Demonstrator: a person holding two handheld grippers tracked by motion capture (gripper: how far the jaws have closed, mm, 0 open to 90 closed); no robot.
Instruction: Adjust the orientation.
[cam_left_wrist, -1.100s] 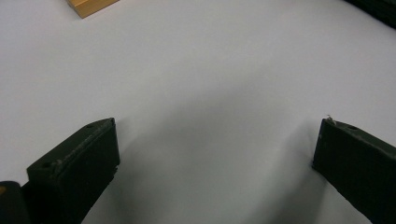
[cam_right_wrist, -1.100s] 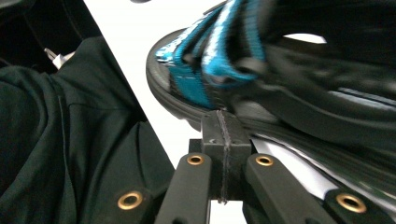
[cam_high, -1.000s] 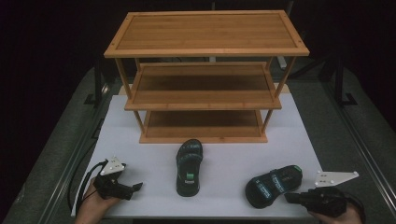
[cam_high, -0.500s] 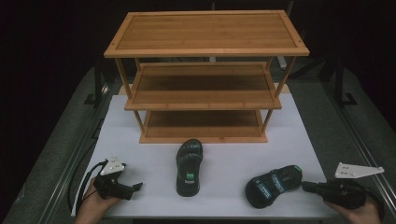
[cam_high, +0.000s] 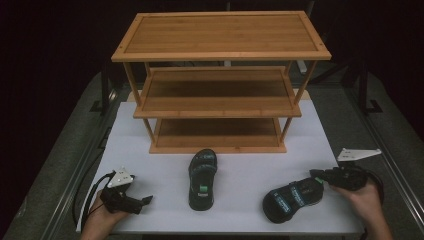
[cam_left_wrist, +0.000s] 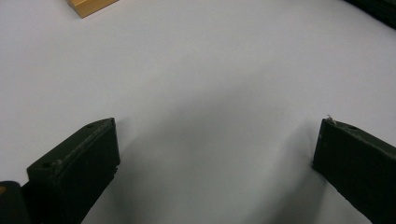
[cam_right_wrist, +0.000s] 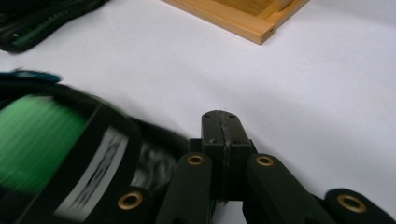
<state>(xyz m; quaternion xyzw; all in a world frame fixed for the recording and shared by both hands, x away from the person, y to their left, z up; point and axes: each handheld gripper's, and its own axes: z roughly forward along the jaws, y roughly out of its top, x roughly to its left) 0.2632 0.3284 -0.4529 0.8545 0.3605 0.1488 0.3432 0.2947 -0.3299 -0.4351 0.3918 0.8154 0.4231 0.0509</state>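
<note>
Near the worktop's (cam_high: 150, 165) front right corner, the right gripper (cam_high: 320, 175) sits with its jaws clenched together on nothing, just beside the heel end of the right-hand sandal (cam_high: 292, 198), which lies slanted there. A second sandal (cam_high: 202, 178) lies mid-front, before the bamboo shoe rack (cam_high: 220, 55). At the front left corner the left gripper (cam_high: 142, 201) rests with jaws spread, holding nothing. The step looks like the approach to the nearer sandal; next, the right jaws must part and close over its strap or edge.
</note>
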